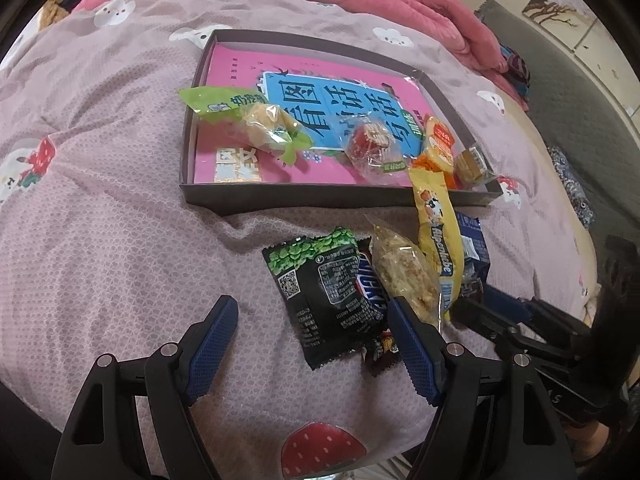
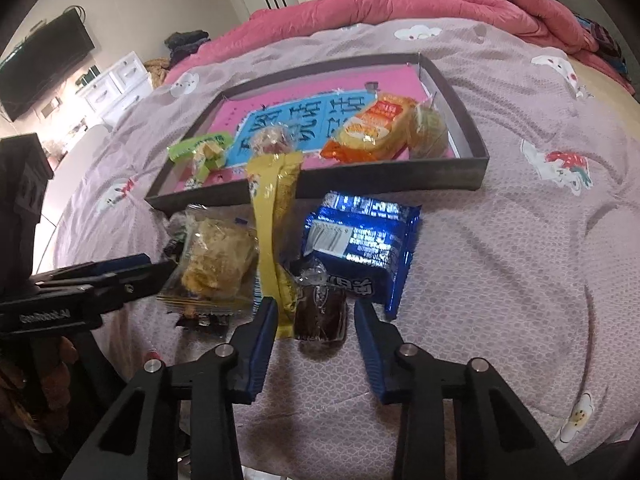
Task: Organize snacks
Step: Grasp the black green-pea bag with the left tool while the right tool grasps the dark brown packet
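A shallow grey tray point(image 1: 320, 200) point(image 2: 360, 182) lies on the bed and holds a green packet point(image 1: 248, 120), a red sweet in clear wrap point(image 1: 372, 140) and an orange packet point(image 2: 372, 128). Loose snacks lie in front of it: a black-green pea packet point(image 1: 320, 288), a Snickers bar point(image 1: 370, 284), a clear-wrapped crumbly cake point(image 2: 216, 256), a yellow stick pack point(image 2: 272, 216), a blue packet point(image 2: 360, 236) and a dark brown wrapped cake point(image 2: 320, 312). My left gripper point(image 1: 312, 312) stands open over the pea packet. My right gripper point(image 2: 314, 306) straddles the brown cake and the stick pack's end, pads not pressing.
A pink book point(image 1: 344, 116) lines the tray's floor. A rumpled pink quilt point(image 2: 440, 4) runs along the far side of the bed. A wall TV point(image 2: 44, 64) and white drawers point(image 2: 116, 84) stand to the left. Patterned mauve bedcover point(image 2: 520, 280) stretches right of the snacks.
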